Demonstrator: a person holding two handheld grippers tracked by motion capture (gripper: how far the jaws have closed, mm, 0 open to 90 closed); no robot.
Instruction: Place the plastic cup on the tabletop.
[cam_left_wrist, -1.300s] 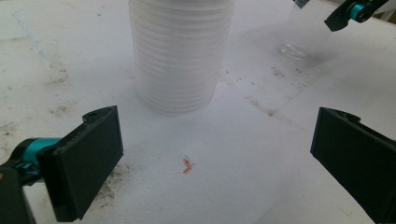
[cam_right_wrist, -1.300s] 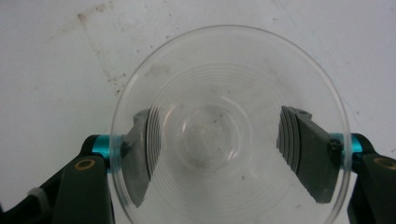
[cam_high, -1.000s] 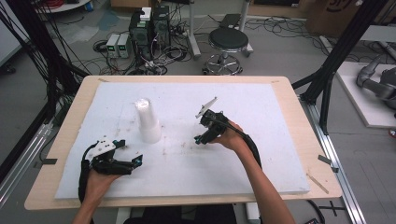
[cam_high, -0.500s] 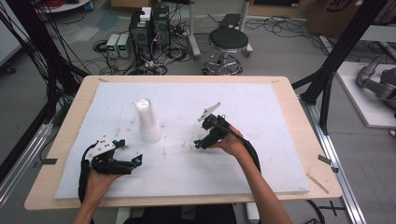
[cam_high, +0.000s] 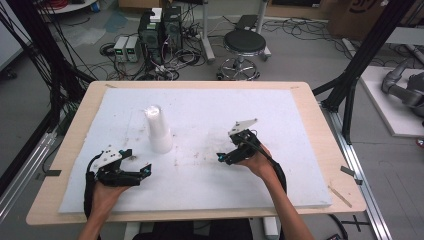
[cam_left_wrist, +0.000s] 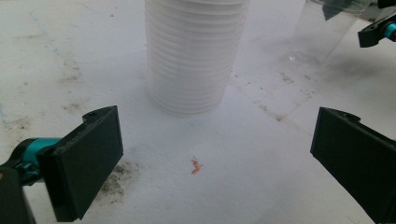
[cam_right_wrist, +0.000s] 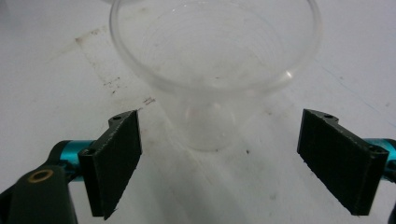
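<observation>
A tall stack of white plastic cups (cam_high: 159, 131) stands upside down on the white foam board (cam_high: 300, 125); the left gripper view shows the stack of cups (cam_left_wrist: 196, 56) straight ahead. One clear plastic cup (cam_right_wrist: 215, 70) stands upright and free just ahead of my right gripper (cam_right_wrist: 219, 158), whose jaws have just been opening and stand wide on either side without touching it. From above, the clear cup (cam_high: 218, 138) is faint, just beyond the right gripper (cam_high: 225, 155). My left gripper (cam_high: 139, 162) rests open near the front left, empty (cam_left_wrist: 215, 154).
The clear cup (cam_left_wrist: 327, 32) and a tip of the right gripper (cam_left_wrist: 380, 30) sit at the top right of the left gripper view. A small orange scrap (cam_left_wrist: 196, 166) lies on the board. The wooden table's edge (cam_high: 345, 200) frames the board.
The right gripper has let go of the clear cup and drawn back toward the near edge, leaving the cup standing. The left gripper has not moved.
</observation>
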